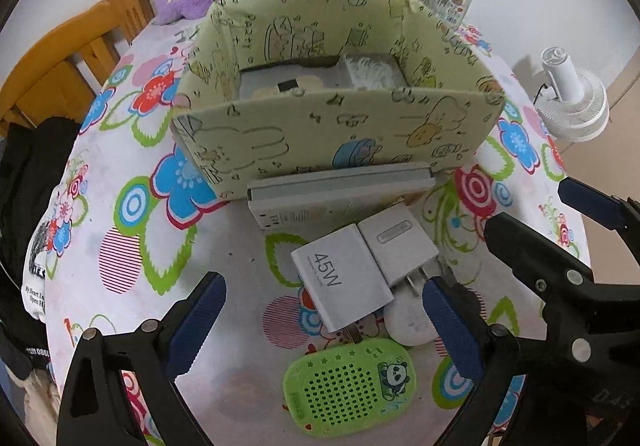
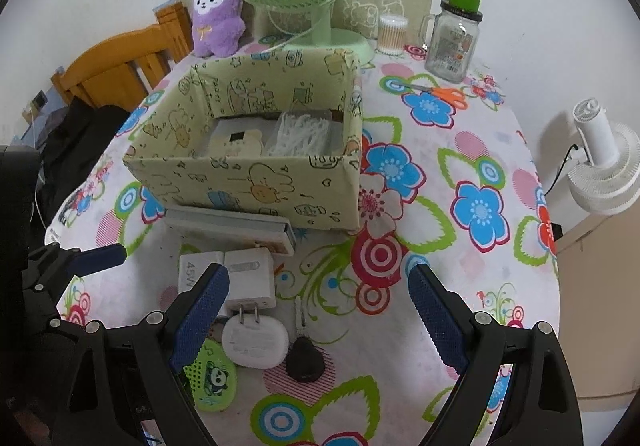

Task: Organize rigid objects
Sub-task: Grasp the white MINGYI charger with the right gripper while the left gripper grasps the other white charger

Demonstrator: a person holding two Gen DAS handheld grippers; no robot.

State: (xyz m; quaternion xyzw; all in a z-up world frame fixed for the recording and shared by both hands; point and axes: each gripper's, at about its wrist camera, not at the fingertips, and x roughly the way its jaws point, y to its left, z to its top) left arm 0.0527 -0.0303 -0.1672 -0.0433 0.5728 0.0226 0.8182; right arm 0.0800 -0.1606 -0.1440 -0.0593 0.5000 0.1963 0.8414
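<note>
We hold both tools wide open and empty above the flower-patterned tabletop (image 2: 460,150). Our left tool (image 1: 320,322) hovers over the white 45W charger block (image 1: 342,282), which lies touching a second white plug adapter (image 1: 396,250). Nearer us lies the green perforated panda case (image 1: 348,386). Our right tool (image 2: 320,310) hovers over a white rounded case (image 2: 256,342) and black key fob (image 2: 305,364). Behind them stands the pale green cartoon-printed box (image 2: 256,186), a flat grey-white box (image 2: 232,230) touching its front wall.
</note>
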